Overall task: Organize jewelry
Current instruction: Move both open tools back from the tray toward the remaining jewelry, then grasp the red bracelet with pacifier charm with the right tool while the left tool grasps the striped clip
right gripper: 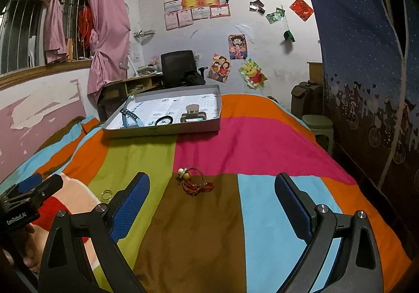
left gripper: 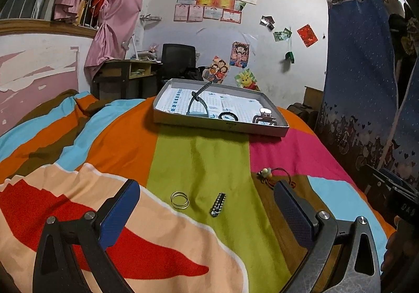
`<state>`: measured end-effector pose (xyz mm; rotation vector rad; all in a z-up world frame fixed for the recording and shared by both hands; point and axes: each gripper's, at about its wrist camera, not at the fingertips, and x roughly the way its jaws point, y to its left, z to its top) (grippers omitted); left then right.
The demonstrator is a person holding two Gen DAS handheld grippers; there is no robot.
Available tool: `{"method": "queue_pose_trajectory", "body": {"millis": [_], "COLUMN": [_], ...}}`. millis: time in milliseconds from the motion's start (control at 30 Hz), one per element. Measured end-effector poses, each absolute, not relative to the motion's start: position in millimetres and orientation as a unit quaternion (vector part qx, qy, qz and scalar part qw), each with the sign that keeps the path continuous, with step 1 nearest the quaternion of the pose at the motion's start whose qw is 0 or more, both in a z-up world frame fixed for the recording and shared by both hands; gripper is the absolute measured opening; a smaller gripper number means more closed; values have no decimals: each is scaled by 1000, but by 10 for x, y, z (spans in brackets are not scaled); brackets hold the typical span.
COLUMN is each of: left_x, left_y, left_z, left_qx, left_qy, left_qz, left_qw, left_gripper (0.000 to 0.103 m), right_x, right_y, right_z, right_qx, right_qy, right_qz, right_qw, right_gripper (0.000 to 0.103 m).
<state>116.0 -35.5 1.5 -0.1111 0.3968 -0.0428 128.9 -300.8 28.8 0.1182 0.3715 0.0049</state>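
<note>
The left tongs stand wide apart over the multicoloured patchwork bedspread, their blue-padded fingers holding nothing. Between those fingers, on the green stripe, lie two thin gold-coloured wire rings, overlapping, nearer the left finger, and just to their right a short black-and-white beaded bar clip, lying lengthwise and touching neither finger. A little farther off, close by the tip of the right finger, sits a red cord charm with pale round beads on the edge of the brown patch. The right tongs are likewise spread wide and empty; in the right wrist view the same red cord charm lies between their fingers, slightly beyond the tips and nearer the left one, while the gold rings show just outside that left finger. At the lower left edge of that view the other gripper's black body appears, with part of a hand beneath it. Well beyond all of these, at the far end of the bed, rests a shallow grey cardboard tray lined with printed grid paper; in it are a grey-blue watch strap standing up in an arch, a black loop band lying flat, and a metallic claw clip near the right corner. Behind the bed are a black office chair and a wall of posters.
</note>
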Motion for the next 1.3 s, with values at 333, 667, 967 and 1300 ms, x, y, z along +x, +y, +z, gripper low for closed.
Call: {"method": "queue_pose_trajectory", "body": {"millis": [333,667,967,1300], "left_x": [1440,1729,2047,2345], "left_y": [-395,-485,-511,-550], "left_z": [39,-14,-144,-356], "left_qx": [-51,-27,-12,-3], "left_qy": [200,210,225,264], "left_qz": [-39,-59,-63,-93], "left_qw": [978,976,972,960], "left_gripper": [103,103,103,103], "right_x": [1541,2063,2660,3324], "right_y": [-3079,-3122,-3076,-2833], "right_z": [486,565,449,-33], "right_qx": [47,34,31,27], "right_qy": [160,164,188,272], "right_qz": [16,50,87,168], "right_qw": [986,985,978,947], "right_gripper": [94,94,94,94]}}
